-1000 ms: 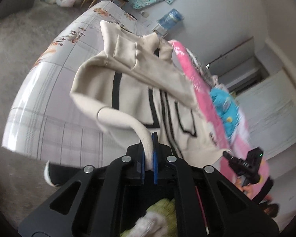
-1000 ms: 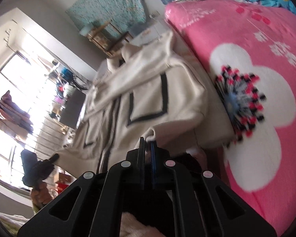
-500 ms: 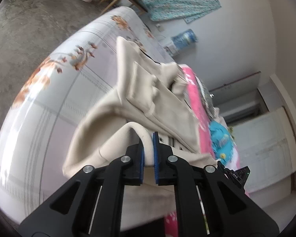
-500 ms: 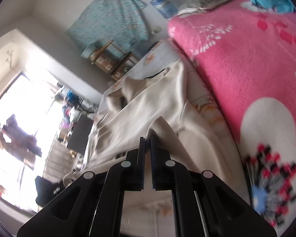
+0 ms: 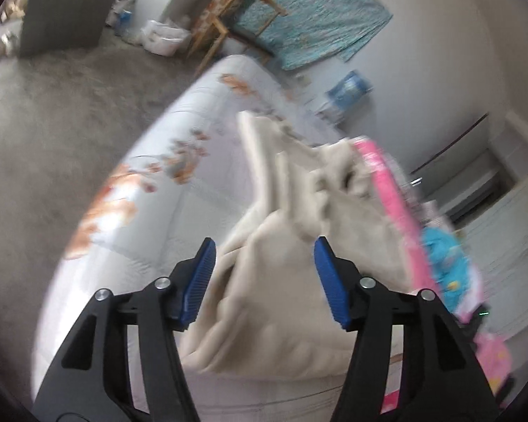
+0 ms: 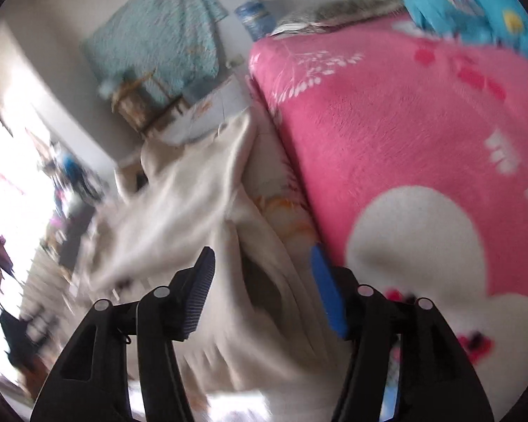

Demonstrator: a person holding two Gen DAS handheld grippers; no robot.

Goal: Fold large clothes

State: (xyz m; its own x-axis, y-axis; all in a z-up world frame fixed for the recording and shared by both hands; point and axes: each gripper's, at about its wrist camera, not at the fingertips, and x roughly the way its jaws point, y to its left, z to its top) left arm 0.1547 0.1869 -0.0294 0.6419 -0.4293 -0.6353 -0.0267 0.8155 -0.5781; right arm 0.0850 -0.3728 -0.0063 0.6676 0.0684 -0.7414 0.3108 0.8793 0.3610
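Much is blurred in both views, and the far edge of the cream jacket (image 5: 299,246) is smeared, so its black trim and pockets cannot be made out; its near hem is cut off behind the gripper bodies. The jacket lies bunched on the floral bedsheet (image 5: 151,190), beside the pink blanket (image 6: 404,133). The left gripper (image 5: 264,260) stands wide, the fabric lying between its blue pads without touching them; the right gripper (image 6: 260,267) is likewise spread, a loose fold beneath its gap. Both sets of jaws have just been opening: half a second ago each pinched a cream fold, and a second ago the jacket hung lifted above the bed.
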